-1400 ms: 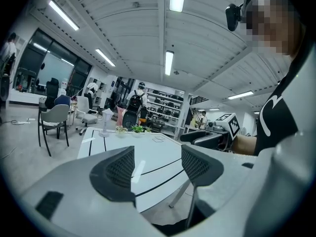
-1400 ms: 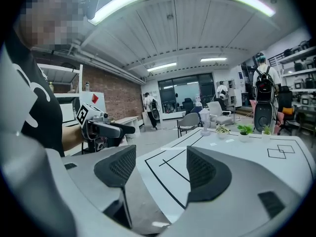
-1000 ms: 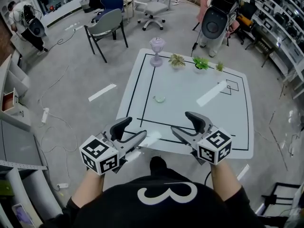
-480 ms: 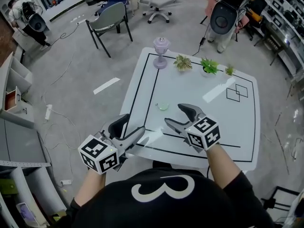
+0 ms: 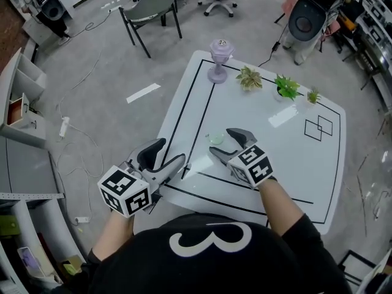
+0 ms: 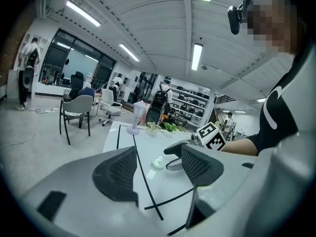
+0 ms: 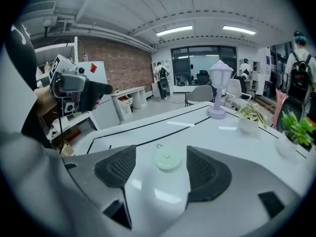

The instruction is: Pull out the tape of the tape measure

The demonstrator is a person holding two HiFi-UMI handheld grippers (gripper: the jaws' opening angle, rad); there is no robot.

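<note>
**Right tool nearest the tape measure, both tools open**

The small round pale-green tape measure lies flat on the white tabletop, just ahead of our right tool. That tool's jaws stand apart and empty, and the case shows in the gap between them, untouched. Its little ring, likely the tape's end, points away from that tool. Our left tool, jaws also apart around nothing, hangs over the near-left edge, farther off. We judge the right tool should clamp the case, leaving 1 tool for the ring.
</note>
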